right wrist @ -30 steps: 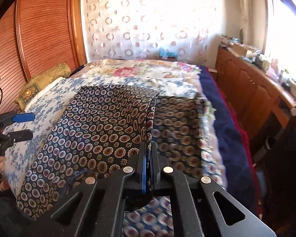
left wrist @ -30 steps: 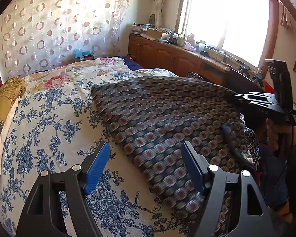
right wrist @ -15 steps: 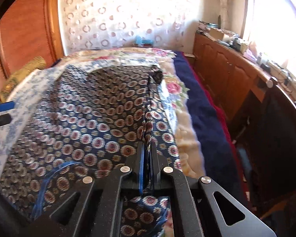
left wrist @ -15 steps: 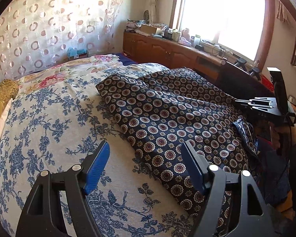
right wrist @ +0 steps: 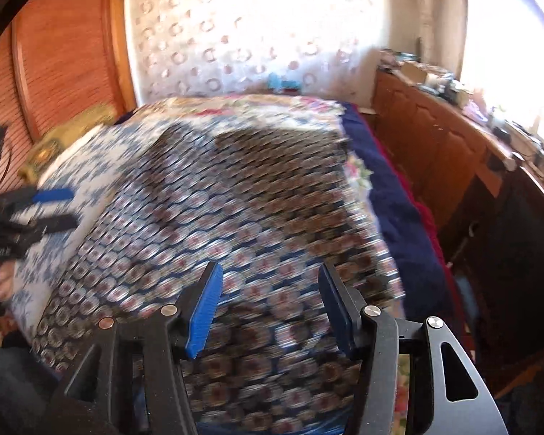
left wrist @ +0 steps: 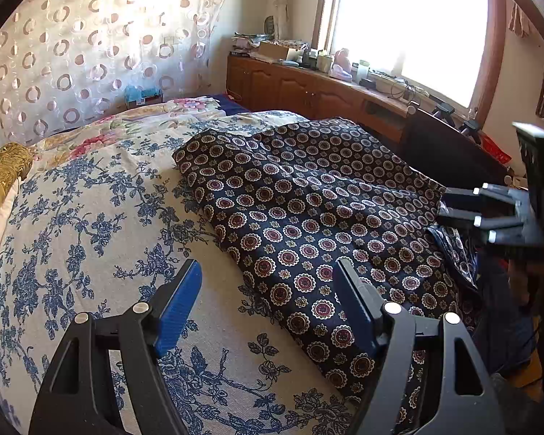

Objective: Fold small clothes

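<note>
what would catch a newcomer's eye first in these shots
First the dark garment with round medallion prints, spread over the right side of the bed on a white sheet with blue flowers. Next the two blue-padded tools: the left hand-held gripper open over the garment's near edge, and the right hand-held gripper, whose jaws have just been opening, above the cloth without pinching it. Behind, a bright window above a cluttered wooden cabinet.
</note>
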### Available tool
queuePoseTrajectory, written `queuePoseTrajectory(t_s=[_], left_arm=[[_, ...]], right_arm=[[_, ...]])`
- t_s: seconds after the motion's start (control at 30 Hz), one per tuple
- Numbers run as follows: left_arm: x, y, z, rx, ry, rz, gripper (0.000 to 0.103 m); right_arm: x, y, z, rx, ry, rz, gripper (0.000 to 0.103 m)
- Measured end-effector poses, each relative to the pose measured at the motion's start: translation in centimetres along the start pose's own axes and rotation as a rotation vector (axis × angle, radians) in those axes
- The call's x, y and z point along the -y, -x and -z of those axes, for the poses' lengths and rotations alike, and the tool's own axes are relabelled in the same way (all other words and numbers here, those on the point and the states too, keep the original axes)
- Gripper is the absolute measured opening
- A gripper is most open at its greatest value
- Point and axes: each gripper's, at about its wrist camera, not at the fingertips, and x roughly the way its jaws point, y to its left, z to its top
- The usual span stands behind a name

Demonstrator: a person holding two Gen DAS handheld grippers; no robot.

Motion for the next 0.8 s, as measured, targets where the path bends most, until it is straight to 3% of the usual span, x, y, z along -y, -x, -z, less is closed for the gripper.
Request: queuePoseTrajectory(t_s=[0.2,0.47,0.6,0.8], left_arm=[[0.0,-0.2,0.2,-0.004,0.006,0.006,0.075],[0.0,0.0,0.5,0.004,0.014,0.022,0.075],[0.0,-0.3,0.7,-0.007,0.018,0.029,0.075],[0.0,-1.6,1.2,-0.067,0.025,0.035,0.075]], right_arm=[[-2.5,-2.1,0.7,-0.077,0.07,0.015,0.057],[0.3,-2.3,2.4,-0.188,0.114,0.192,0.057],[2.6,-1.5,2.9,-0.183,0.075,0.226,0.057],[5.0,-1.4,2.3,-0.092,-0.027,0.179,0.057]])
